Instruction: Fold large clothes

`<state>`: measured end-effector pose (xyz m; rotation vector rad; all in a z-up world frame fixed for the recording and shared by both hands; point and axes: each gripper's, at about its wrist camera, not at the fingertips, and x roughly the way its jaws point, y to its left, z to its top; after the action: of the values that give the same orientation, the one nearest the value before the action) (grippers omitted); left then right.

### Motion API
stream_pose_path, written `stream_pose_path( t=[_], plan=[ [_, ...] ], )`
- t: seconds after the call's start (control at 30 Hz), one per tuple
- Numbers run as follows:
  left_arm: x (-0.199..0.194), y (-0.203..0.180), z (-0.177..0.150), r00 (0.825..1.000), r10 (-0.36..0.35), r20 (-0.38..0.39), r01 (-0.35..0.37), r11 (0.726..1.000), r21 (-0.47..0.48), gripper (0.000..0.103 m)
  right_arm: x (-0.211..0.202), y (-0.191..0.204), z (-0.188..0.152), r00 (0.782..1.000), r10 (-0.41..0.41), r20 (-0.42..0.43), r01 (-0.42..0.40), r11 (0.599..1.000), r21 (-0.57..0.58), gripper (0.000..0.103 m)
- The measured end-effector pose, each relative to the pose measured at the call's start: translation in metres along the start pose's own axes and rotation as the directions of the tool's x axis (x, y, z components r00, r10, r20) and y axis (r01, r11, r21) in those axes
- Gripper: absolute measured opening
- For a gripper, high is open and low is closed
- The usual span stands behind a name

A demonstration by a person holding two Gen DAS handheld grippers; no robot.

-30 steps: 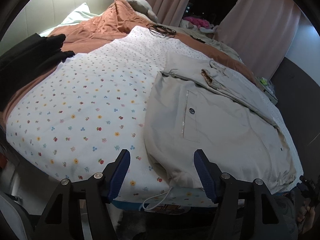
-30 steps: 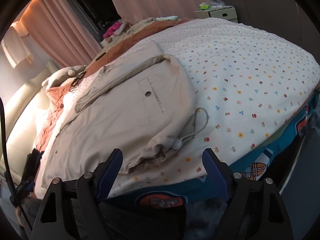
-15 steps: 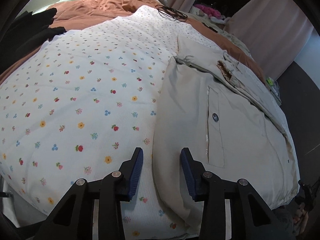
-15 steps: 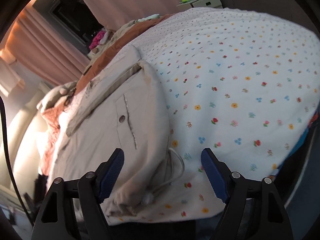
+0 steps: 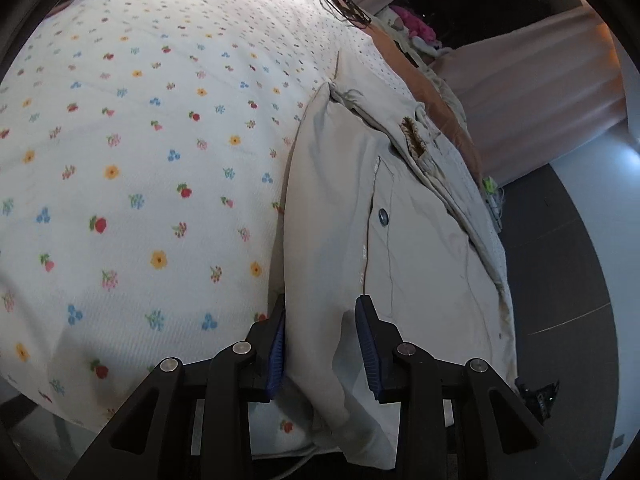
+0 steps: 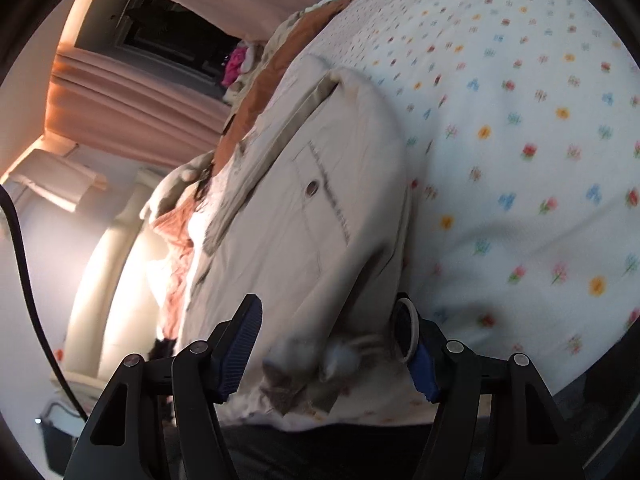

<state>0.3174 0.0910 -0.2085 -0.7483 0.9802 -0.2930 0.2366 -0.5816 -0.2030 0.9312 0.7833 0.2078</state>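
On the bed [image 5: 140, 160], left gripper [image 5: 320, 340] closing around jacket [image 5: 400, 260] edge, unclamped; right gripper [image 6: 332, 344] closing astride hem, unclamped.

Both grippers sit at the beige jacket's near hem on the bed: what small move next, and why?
Probably finish closing both: the left gripper and right gripper are closing with the beige jacket hem between their pads, not yet pinched, so lifting now would likely slip.

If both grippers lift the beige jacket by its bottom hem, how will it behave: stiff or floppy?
Probably floppy: the beige jacket already lies folded and creased on the floral sheet. Its drawstring hangs loose and would likely dangle. The layers between the closing left gripper may slide apart.
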Motion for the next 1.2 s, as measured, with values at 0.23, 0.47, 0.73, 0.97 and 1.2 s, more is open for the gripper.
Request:
stream_pose_path(
  t=[0.23,0.47,0.73,0.97,1.2],
  plan=[
    [0.007,-0.013,-0.013,0.999,-0.027,-0.021,0.027,1.000,0.009,0.034,0.021,0.012,-0.006,1.000,0.020,-0.004,-0.020,1.000,0.004,0.067],
    [0.018,-0.021,-0.012,0.999,-0.035,-0.001,0.035,0.999,-0.002,0.034,0.029,0.010,0.004,0.997,-0.042,0.061,0.037,0.996,0.085,0.044],
    [-0.007,-0.020,-0.014,0.998,-0.031,0.050,0.032,0.999,-0.013,0.007,0.010,0.006,-0.002,0.994,-0.038,0.101,0.026,0.992,0.122,0.016],
    [-0.059,-0.043,-0.006,0.987,-0.088,0.136,0.088,0.996,0.007,0.005,-0.026,0.054,0.005,0.984,0.058,0.166,-0.065,0.997,0.032,0.013],
    [-0.117,-0.071,-0.008,0.970,-0.123,0.210,0.119,0.992,0.033,0.005,-0.063,0.102,0.004,0.974,0.127,0.187,-0.118,0.991,-0.060,0.013]
  ],
)
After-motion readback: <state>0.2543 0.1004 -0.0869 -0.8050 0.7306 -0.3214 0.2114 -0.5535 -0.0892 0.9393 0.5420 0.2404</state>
